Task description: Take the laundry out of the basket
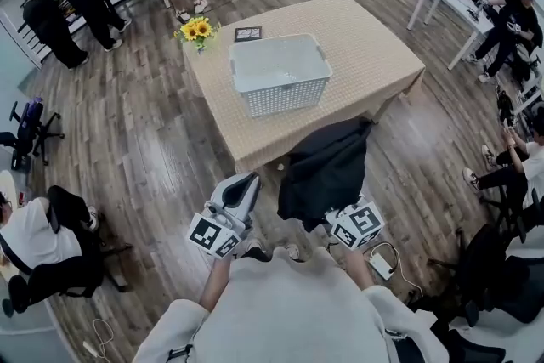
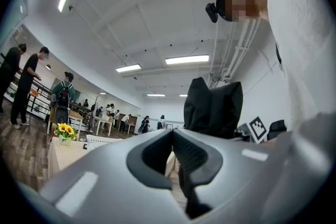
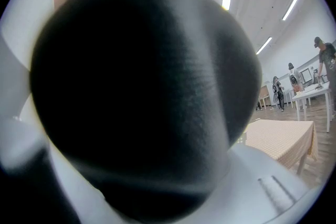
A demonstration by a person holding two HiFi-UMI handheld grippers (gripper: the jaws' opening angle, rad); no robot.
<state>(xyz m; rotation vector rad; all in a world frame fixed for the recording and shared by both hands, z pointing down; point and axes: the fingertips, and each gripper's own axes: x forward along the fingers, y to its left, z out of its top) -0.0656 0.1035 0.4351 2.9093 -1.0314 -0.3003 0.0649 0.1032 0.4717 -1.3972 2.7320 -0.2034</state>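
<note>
Head view, R tongs (image 1: 337,221) clamped on black garment (image 1: 327,170) (well apart from basket (image 1: 285,98)), L tongs (image 1: 246,181) closed, nothing betw.

Pale grey long-sleeved top (image 1: 280,302). Left gripper (image 1: 244,185) and right gripper (image 1: 344,227): light grey shells, black-and-white square-marker cubes. Left's fingers (image 2: 193,157) dark, ribbed.

Showing matt black cloth in the garment (image 1: 327,170). Showing perforated white plastic in the basket (image 1: 285,98), woven beige cloth covering the counter (image 1: 374,55).
</note>
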